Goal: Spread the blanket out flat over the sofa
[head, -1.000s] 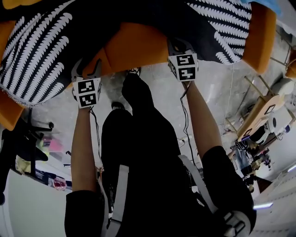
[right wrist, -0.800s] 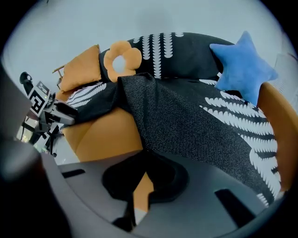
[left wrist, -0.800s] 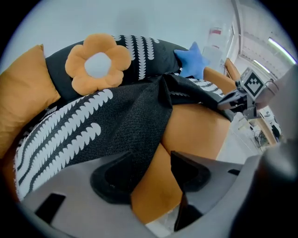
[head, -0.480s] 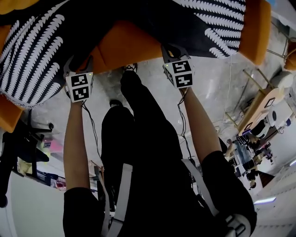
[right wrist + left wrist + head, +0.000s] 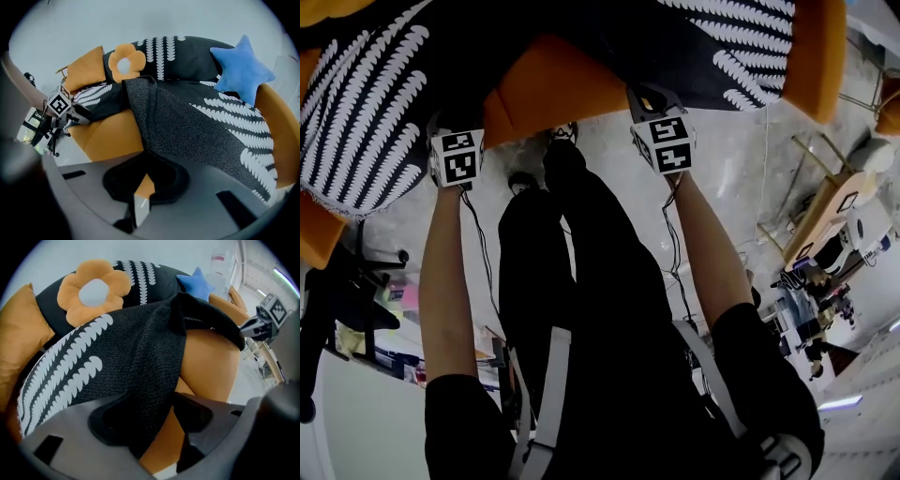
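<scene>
I see left gripper (image 5: 453, 141) shifted toward 11 o'clock at the sofa (image 5: 553, 84) edge | jaws just opened wide, blanket (image 5: 366, 103) hem loose between | right gripper (image 5: 652, 108), 1 o'clock, pinching hem | blanket rumpled over seat

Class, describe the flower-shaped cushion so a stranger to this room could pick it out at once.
Start at the orange sofa, partly covered by a black blanket with white leaf-like rows. Against its backrest, the flower cushion sits between a plain orange square cushion and a blue star cushion. Only it has rounded orange petals around a pale centre.
</scene>
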A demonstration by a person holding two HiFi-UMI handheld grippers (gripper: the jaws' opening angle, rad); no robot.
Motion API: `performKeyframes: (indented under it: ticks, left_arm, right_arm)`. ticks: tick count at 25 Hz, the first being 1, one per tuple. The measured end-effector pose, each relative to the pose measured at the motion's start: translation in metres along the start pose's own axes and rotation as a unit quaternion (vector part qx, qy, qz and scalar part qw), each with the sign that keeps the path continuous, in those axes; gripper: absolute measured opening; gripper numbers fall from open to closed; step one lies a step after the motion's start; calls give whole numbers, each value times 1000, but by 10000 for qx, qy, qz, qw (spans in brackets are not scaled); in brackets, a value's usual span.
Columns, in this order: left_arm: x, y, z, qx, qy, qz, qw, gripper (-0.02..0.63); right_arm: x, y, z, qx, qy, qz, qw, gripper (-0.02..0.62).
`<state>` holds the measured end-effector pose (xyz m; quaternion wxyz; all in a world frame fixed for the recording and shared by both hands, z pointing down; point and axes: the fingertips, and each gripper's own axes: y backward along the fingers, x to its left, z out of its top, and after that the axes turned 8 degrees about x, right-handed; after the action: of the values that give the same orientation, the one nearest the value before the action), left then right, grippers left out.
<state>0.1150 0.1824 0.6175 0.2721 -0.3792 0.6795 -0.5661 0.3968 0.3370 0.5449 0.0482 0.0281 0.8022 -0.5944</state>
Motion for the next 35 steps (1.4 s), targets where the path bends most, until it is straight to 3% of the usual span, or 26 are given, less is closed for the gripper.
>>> performKeyframes:
  ticks: [2, 3, 5, 7, 11, 19, 29, 31, 35]
  left_arm:
    - [5, 1, -3, 92, -56, 48, 9999, 277]
    - [8, 4, -3, 119, -50, 80, 9999, 243]
    - [17, 11, -3, 78, 41, 164, 9998, 110]
    - [22, 21, -5, -58, 136, 197, 9997, 52]
    - [19, 40, -10, -328, 198, 101, 9992, 46]
    - [6, 73, -38, -796, 747, -109, 9940, 46]
    - [-4, 96, -85, -894, 998, -211, 9908, 46]
    - [4, 94, -70, -907, 1042, -146, 9903, 46]
    - [53, 78, -18, -934, 1424, 234, 9851, 46]
  right_arm:
    - [5, 2, -3, 62, 17, 2, 10000, 21]
    - [7, 2, -6, 100, 3, 5, 9999, 21]
    - [13, 1, -11, 181, -69, -3, 9998, 21]
    - [17, 3, -16, 230, -131, -16, 9996, 21]
    - [20, 11, -20, 215, -171, -61, 9996, 21]
    - [31, 21, -44, 148, -430, -120, 9989, 21]
    - [60, 36, -76, 83, -466, -153, 9988, 21]
    - [46, 30, -62, 66, -422, -134, 9990, 21]
    - [1, -23, 22, -45, -100, 135, 9998, 21]
